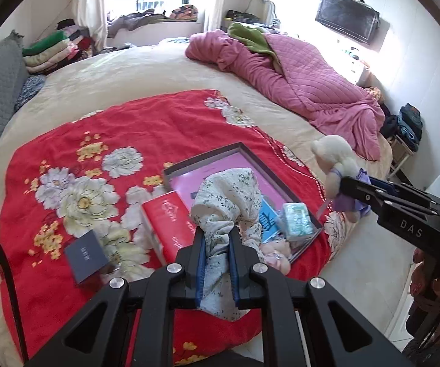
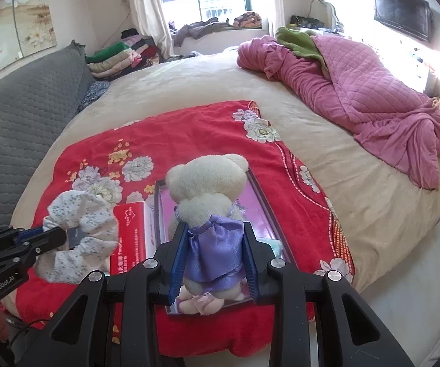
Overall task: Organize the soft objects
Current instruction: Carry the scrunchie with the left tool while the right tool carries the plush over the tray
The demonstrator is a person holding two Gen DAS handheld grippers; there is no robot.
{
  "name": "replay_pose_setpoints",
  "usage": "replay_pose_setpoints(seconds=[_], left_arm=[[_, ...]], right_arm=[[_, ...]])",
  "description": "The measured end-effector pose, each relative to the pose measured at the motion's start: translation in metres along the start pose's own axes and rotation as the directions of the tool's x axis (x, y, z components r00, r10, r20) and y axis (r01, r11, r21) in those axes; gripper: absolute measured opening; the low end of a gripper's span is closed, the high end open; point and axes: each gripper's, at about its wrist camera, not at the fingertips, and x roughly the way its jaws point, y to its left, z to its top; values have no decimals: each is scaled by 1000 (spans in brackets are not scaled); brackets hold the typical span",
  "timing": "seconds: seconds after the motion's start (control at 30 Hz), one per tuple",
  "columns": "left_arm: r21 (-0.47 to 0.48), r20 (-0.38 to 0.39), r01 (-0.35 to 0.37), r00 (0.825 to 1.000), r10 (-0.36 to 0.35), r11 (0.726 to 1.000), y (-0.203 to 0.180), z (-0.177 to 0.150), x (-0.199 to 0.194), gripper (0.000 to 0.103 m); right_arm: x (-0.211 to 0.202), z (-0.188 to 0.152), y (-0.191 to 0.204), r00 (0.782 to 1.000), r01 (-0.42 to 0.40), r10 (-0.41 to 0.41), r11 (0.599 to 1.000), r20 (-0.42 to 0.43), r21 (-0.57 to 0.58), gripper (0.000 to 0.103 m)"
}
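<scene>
Left gripper (image 1: pixel 216 243) clamped on white floral fabric scrunchie (image 1: pixel 227 202), right gripper (image 2: pixel 215 255) clamped on cream teddy bear in purple satin dress (image 2: pixel 209 202), both above shallow dark-framed pink tray (image 1: pixel 276 165) on red floral blanket (image 1: pixel 146 125).

The left tool (image 1: pixel 216 244) is clamped on a floral cloth (image 1: pixel 229 202), raised above the bed. The right tool (image 2: pixel 215 250) grips a teddy bear (image 2: pixel 210 195) around the body, held beside it.

Fuzzy cream plush bear (image 2: pixel 207 183) in glossy purple satin; soft floral cotton cloth (image 1: pixel 229 202).
</scene>
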Motion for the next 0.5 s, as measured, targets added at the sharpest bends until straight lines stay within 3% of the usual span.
replay_pose_setpoints(seconds=[0.5], left_arm=[[-2, -96, 61, 993, -61, 998, -18, -1, 58, 14]], right_arm=[[23, -7, -18, 999, -2, 3, 1000, -35, 28, 34]])
